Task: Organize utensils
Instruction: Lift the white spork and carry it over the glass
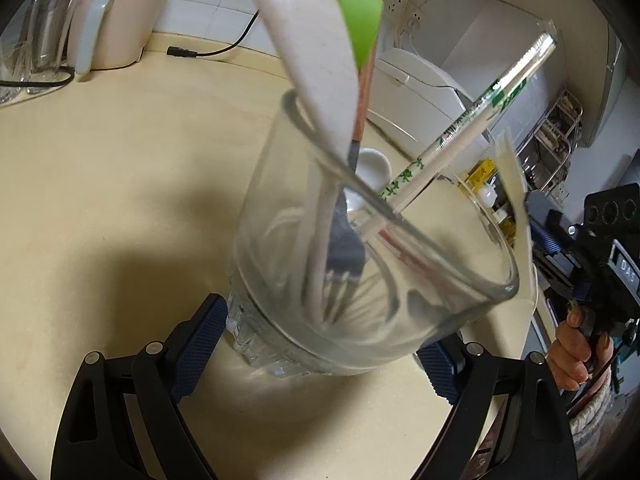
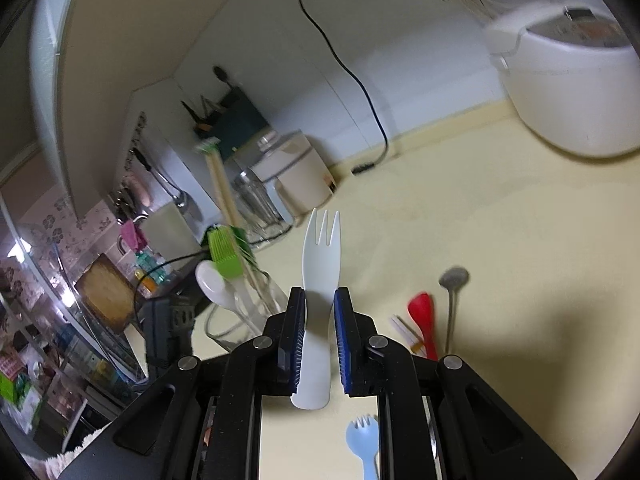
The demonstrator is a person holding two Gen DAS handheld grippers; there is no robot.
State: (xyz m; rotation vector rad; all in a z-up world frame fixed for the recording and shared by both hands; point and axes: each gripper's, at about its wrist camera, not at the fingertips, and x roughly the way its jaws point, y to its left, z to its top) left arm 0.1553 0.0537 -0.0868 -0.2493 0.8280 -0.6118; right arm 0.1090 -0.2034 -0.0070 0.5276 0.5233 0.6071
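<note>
Between my right gripper (image 2: 320,332) fingers sits a white plastic fork (image 2: 318,280), tines pointing away from me, the blue pads clamped on its handle and lifting it clear of the worktop (image 2: 500,220). My left gripper (image 1: 316,344) has its fingers closed against the base of the glass jar (image 1: 360,280), which is tipped toward the camera.

By my reckoning the job is partly done. Already standing in the jar are a white spoon (image 1: 304,52), a green silicone brush (image 1: 360,20), a wrapped pair of chopsticks (image 1: 472,120) and what looks like a wire whisk (image 1: 340,276), though blur makes that last one uncertain. Still loose on the worktop, as the right camera shows, are a red spoon (image 2: 423,320), a metal spoon (image 2: 454,300) just beside it, a pale blue fork (image 2: 366,444) below the fingers, and some thin straw-like sticks I can't make out properly. So the white fork goes in next, then those.

The worktop is pale cream, smooth and bare in the middle. A white rice cooker (image 2: 568,80) stands at the back right, a beige kettle-like appliance (image 1: 116,16) with a loose black cable against the white tiled wall, and cluttered shelving and hanging kitchen tools fill the far sides.
</note>
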